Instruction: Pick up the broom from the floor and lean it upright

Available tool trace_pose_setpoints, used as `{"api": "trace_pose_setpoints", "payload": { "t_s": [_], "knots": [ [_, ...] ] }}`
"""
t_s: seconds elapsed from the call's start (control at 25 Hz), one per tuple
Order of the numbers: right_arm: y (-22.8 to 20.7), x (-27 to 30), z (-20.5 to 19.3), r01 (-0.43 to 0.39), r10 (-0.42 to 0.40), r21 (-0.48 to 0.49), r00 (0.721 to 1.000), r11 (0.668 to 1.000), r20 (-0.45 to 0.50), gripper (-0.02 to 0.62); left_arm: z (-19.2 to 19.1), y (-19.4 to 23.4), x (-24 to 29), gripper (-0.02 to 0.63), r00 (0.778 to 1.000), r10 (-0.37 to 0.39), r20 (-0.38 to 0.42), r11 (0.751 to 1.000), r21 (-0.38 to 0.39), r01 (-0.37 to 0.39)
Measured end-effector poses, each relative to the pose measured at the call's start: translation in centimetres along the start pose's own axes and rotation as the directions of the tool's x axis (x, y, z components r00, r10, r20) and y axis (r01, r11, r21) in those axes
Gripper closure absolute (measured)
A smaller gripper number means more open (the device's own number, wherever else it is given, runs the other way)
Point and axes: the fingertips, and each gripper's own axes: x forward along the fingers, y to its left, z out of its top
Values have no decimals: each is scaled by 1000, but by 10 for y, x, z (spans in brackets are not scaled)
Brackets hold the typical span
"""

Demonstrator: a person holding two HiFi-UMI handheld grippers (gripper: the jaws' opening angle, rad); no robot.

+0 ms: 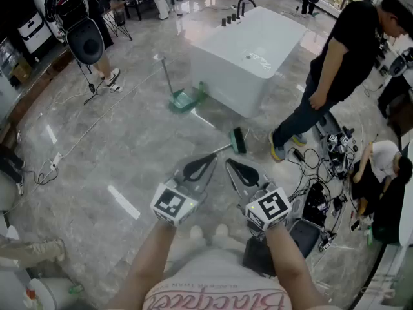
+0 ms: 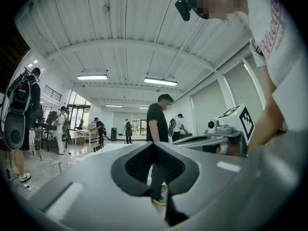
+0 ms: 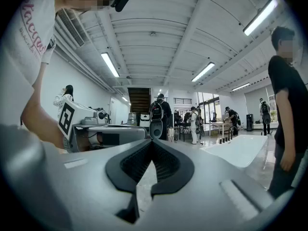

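Glossy grey floor (image 1: 97, 173) bears a broom (image 1: 237, 140), green dustpan (image 1: 186, 99) and bathtub (image 1: 248, 53).

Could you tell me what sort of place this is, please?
Probably an open showroom or test hall: a freestanding white bathtub on a glossy stone-look floor, with cables strewn nearby.
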Motion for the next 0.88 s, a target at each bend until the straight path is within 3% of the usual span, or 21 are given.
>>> {"api": "trace_pose_setpoints", "payload": {
  "t_s": [0.88],
  "knots": [
    [-18, -4, -6, 6, -7, 38, 1000, 999, 9, 594, -15, 4, 11, 606, 1000, 19, 2, 1000, -4, -19]
  ]
}}
